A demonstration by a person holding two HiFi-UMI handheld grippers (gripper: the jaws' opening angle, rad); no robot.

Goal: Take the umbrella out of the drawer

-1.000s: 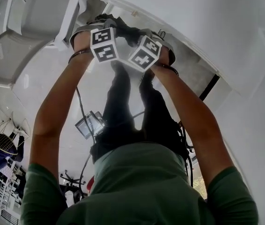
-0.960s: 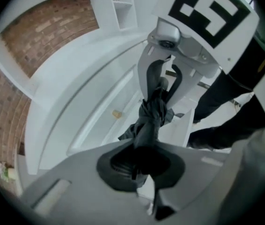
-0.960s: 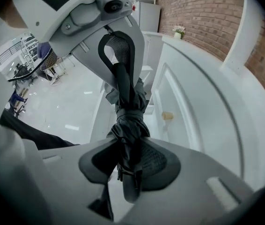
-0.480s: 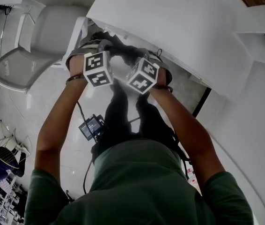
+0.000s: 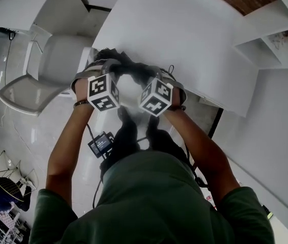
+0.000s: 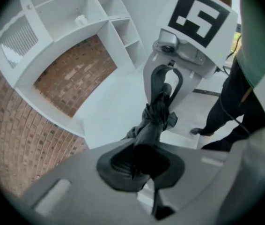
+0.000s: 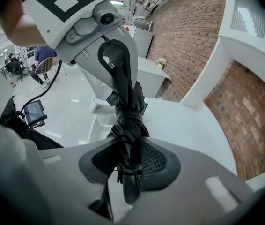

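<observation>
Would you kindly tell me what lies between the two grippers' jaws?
The folded black umbrella spans from left gripper to right gripper, clearest in both gripper views.

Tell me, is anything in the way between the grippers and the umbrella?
No, nothing is in the way. The left gripper and the right gripper are both clamped right on the umbrella, one near each end.

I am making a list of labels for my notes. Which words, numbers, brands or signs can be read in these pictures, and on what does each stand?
No readable text in any view.
Left marker cube and right marker cube: black-and-white square patterns only, no letters or numbers.
Small screen by the person's legs: too small to read.
Umbrella: no print visible.
</observation>
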